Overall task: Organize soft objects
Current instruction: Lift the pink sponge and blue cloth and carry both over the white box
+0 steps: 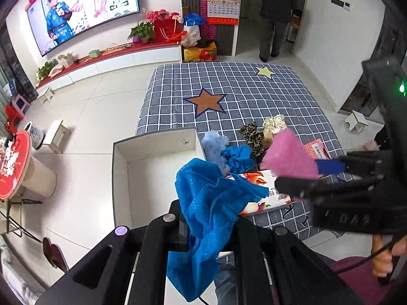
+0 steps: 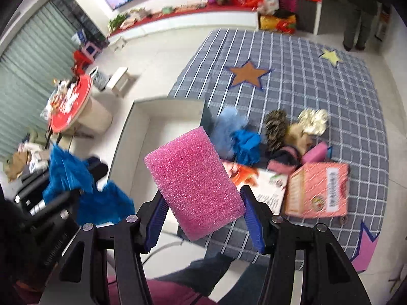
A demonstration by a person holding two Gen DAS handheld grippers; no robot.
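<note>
The blue cloth (image 1: 208, 203) is pinched between the closed jaws of the left gripper (image 1: 203, 231); it is draped loosely, its long axis running from about eleven o'clock down to six o'clock in the left wrist view, one corner pointing toward three o'clock. Behind it, at ten o'clock, the white open box (image 1: 122, 172) is seen on the floor, its inside bare. At one o'clock a fluffy light-blue item (image 1: 215, 143), a second crumpled blue cloth (image 1: 239, 158), a leopard-print scrunchie (image 1: 251, 134) and a cream scrunchie (image 1: 274, 123) are heaped on the checked mat (image 1: 254, 89). A printed carton (image 1: 269, 193) lies partly beneath the hanging cloth.

Further right, the pink sponge (image 2: 194, 185) is clamped between the blue pads (image 2: 155, 218) of the right gripper (image 2: 203, 216), held partly open around it. Its long axis is tilted from eleven o'clock to five o'clock. Its surface is coarse and porous, its corners rounded. A pink packet (image 2: 318, 190) lies at three o'clock.
</note>
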